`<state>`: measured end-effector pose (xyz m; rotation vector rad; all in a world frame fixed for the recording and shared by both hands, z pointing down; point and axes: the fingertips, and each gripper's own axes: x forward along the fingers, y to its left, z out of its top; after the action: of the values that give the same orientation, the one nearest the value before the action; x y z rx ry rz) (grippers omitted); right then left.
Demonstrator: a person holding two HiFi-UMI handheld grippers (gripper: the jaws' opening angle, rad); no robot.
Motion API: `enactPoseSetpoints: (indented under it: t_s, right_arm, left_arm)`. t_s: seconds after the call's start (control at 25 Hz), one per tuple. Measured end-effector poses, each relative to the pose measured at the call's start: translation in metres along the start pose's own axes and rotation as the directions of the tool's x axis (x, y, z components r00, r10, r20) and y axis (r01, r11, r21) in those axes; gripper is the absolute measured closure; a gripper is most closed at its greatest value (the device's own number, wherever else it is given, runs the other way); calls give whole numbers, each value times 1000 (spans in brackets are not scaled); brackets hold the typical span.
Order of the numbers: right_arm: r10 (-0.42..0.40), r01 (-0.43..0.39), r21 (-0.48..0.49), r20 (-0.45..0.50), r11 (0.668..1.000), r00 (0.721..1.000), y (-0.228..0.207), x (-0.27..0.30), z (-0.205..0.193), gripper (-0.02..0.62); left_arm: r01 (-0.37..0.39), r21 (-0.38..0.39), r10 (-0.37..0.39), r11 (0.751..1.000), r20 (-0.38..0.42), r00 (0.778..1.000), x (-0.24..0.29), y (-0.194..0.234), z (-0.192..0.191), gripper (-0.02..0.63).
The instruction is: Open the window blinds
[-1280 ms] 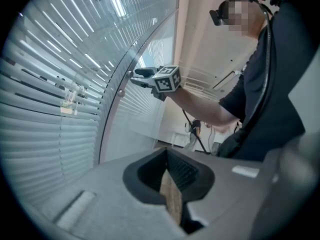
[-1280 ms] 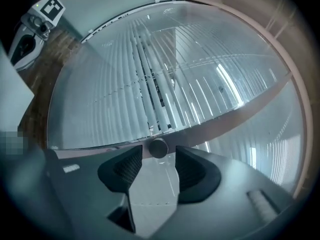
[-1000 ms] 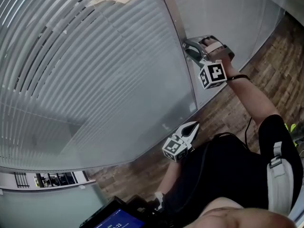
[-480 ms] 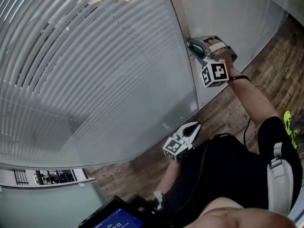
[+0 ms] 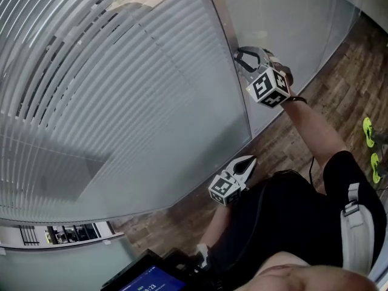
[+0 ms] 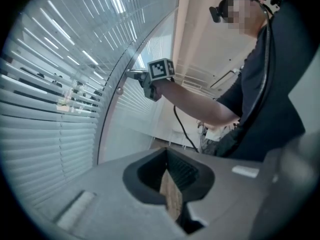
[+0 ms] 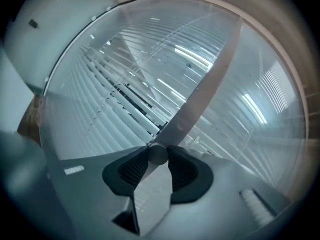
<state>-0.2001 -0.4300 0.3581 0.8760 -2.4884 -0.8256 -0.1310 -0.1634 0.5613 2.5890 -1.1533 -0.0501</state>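
Grey slatted blinds [image 5: 121,90] hang behind curved glass and fill the left of the head view. On the upright frame strip [image 5: 219,8] sits a small round knob [image 7: 157,154]. My right gripper [image 5: 241,59] is shut on that knob, its pads pressing on both sides, and its marker cube [image 5: 267,86] is rolled over. In the left gripper view the right gripper [image 6: 134,75] reaches level to the frame. My left gripper [image 5: 248,159] hangs low by the person's body, pointing at the glass, shut with nothing in it.
Brown wood floor [image 5: 339,71] runs along the foot of the glass wall. The person's dark clothing [image 5: 291,223] fills the lower right. A lit screen [image 5: 148,279] shows at the bottom edge. Several slats [image 7: 125,96] near the knob are parted.
My right gripper closed onto the knob and rolled about its own axis; its marker cube now faces a different way. The left gripper stayed where it was.
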Motion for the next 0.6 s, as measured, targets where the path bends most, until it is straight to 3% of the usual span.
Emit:
enactPoseSetpoints:
  t_s: [0.2, 0.32, 0.48, 0.6]
  right_arm:
    - [-5, -1, 261, 23, 965, 1000, -3, 2, -2, 476]
    - [-2, -17, 426, 45, 904, 999, -5, 5, -12, 476]
    - [-1, -52, 607, 88, 793, 996, -8, 5, -13, 476]
    - [-9, -50, 630, 91, 775, 996, -9, 4, -12, 476]
  left_arm:
    - [22, -3, -22, 1000, -2, 1000, 0, -3, -2, 604]
    - [25, -7, -25, 1000, -1, 1000, -2, -2, -2, 604]
    - [23, -15, -23, 1000, 0, 1000, -7, -1, -1, 604]
    - [25, -15, -25, 1000, -1, 1000, -10, 0, -1, 604]
